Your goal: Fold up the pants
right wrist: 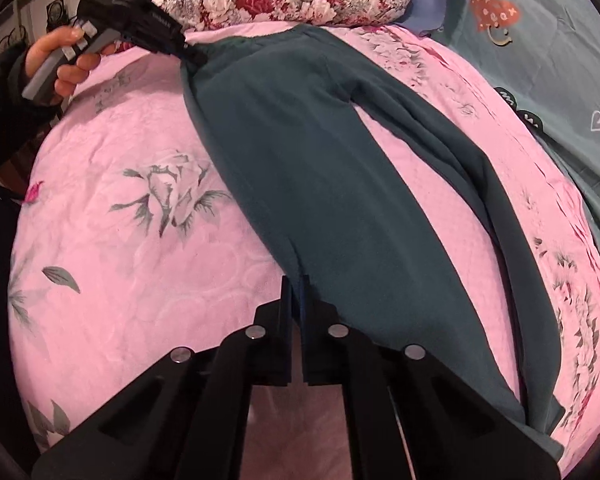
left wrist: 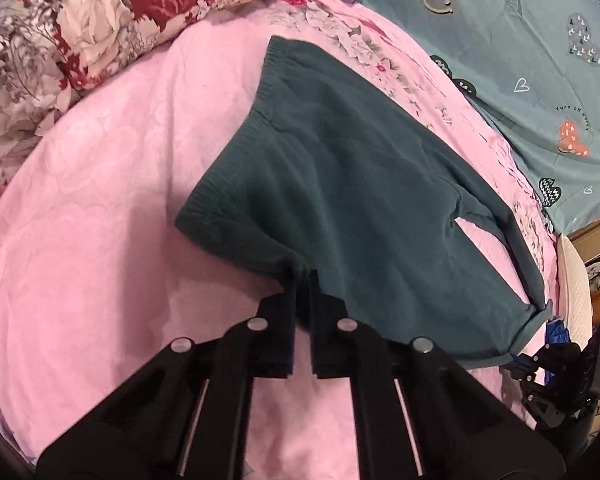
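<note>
Two grips are going onto the pants (left wrist: 340, 184), and we are setting up the first fold.

We are seeing the left gripper (left wrist: 302, 280) with its fingers nipped narrow on a bunched bit of the pants' near side edge by the waistband, cloth gathering right at the tips. The right gripper (right wrist: 296, 284) is likewise pinching the near leg's edge, well down from the waist. The pants are lying spread on the pink bed cover (left wrist: 100, 240), reaching away beyond both sets of fingers. Next, we judge, both hands are needing to lift together and carry this leg over the far one. Only the right view is showing the person's hand (right wrist: 56, 64) holding the left gripper, and the legs' full length; the left view is showing the ribbed waistband (left wrist: 236, 136).
</note>
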`<control>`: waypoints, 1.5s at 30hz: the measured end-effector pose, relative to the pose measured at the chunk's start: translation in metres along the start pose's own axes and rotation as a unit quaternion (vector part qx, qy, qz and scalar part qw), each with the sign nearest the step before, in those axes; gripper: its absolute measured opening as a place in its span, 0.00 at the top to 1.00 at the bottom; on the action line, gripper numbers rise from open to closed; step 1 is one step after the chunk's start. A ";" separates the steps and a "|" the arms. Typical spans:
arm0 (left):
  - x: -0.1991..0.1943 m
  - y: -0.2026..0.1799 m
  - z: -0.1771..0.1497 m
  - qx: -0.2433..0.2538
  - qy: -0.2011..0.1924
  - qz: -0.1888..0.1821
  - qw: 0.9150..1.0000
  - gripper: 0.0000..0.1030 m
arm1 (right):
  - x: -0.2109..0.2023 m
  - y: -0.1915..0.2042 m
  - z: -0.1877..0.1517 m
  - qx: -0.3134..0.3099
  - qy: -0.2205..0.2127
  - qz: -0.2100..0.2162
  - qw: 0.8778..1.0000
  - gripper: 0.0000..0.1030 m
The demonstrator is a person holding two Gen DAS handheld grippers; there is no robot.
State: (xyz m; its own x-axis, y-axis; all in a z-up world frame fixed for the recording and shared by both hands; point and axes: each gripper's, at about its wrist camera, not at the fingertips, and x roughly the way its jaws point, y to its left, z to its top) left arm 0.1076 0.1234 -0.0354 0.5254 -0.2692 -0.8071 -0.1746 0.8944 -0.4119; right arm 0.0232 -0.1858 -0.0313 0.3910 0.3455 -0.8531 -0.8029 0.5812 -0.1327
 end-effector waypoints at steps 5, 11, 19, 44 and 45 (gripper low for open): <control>-0.036 0.004 -0.008 0.004 -0.033 -0.013 0.999 0.96 | -0.031 0.009 -0.010 0.017 -0.025 0.031 0.999 0.97; -0.060 0.018 -0.031 0.008 -0.027 0.007 1.000 0.96 | -0.053 0.053 -0.023 0.027 -0.048 0.088 0.995 0.97; -0.060 0.043 -0.049 -0.004 0.001 0.071 0.997 0.65 | -0.064 0.077 -0.031 0.056 -0.063 0.062 0.994 0.51; 0.019 -0.163 -0.078 0.233 0.061 -0.055 0.969 0.28 | -0.067 -0.234 -0.126 0.422 0.035 -0.195 0.885 0.98; 0.020 -0.162 -0.081 0.231 0.063 -0.056 0.969 0.28 | -0.075 -0.236 -0.123 0.419 0.023 -0.208 0.883 0.98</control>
State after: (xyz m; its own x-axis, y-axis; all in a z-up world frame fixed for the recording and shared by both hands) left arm 0.0792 -0.0559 -0.0188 0.4082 -0.3889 -0.8259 0.2851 0.9138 -0.2893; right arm 0.1283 -0.4396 0.0017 0.5402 -0.0450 -0.8403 0.0287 0.9990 -0.0350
